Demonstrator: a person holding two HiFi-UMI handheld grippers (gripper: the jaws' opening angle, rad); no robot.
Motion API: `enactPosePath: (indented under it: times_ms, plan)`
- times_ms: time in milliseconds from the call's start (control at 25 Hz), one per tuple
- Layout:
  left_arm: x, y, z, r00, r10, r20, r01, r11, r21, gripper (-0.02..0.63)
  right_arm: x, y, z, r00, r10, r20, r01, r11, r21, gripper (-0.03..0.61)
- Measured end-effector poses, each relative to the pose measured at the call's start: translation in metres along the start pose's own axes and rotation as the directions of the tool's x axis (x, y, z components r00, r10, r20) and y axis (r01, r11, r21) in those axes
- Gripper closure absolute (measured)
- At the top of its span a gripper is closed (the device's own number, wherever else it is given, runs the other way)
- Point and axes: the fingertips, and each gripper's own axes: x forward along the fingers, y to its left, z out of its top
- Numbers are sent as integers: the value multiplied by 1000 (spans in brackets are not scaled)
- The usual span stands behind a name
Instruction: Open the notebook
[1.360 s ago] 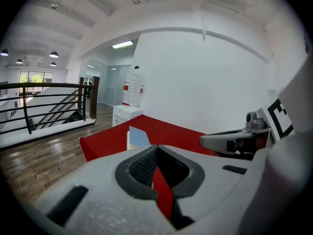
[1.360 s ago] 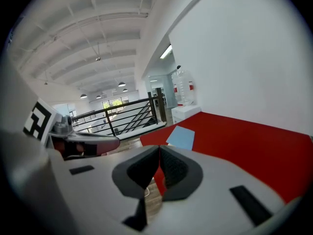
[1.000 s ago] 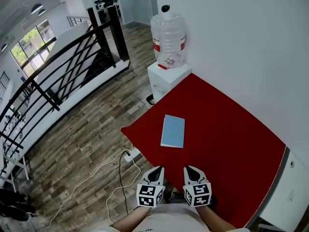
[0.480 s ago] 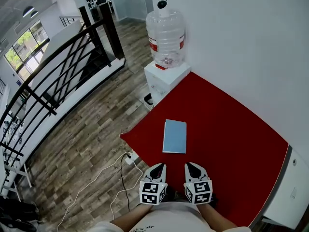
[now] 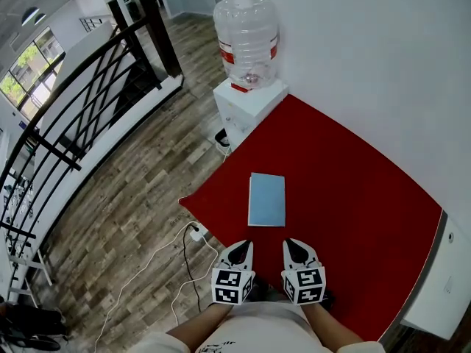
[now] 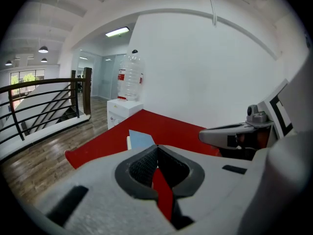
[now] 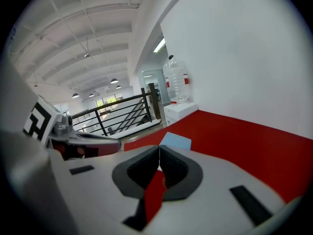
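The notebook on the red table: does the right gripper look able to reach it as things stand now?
Probably yes. The notebook lies closed and alone on the red table, just ahead of the right gripper, with only bare red surface between them. Its jaws are shut and hold nothing.

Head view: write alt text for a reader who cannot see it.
A closed, light blue rectangular notebook lies flat on a red table, untouched. Near the table's front edge, the person's left gripper and right gripper point toward it, both shut and empty. Beyond stands a clear plastic water bottle on a white cabinet.
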Motion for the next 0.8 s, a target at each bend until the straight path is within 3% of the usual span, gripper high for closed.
enactPosePath:
  times_ms: [320,440,560,800]
  plan:
    - [44,18,-14,998,-27,-58,25,999,-30,603,25,-10,-8,999,-1,-41,1,1000,-6,571]
    - [75,38,-25,995,-16,-101,11,999,-49,551,40,-14,-14,999,-5,-51,5,1000,-11,571]
    - [105,59,-41,988,12,-152,-22,998,-67,538,50,-14,-23,998,0,-63,-1,1000,-24,571]
    - [155,81,-74,969,-31,-246,-33,968,-250,489,65,-11,-46,994,21,-109,-19,1000,15,571]
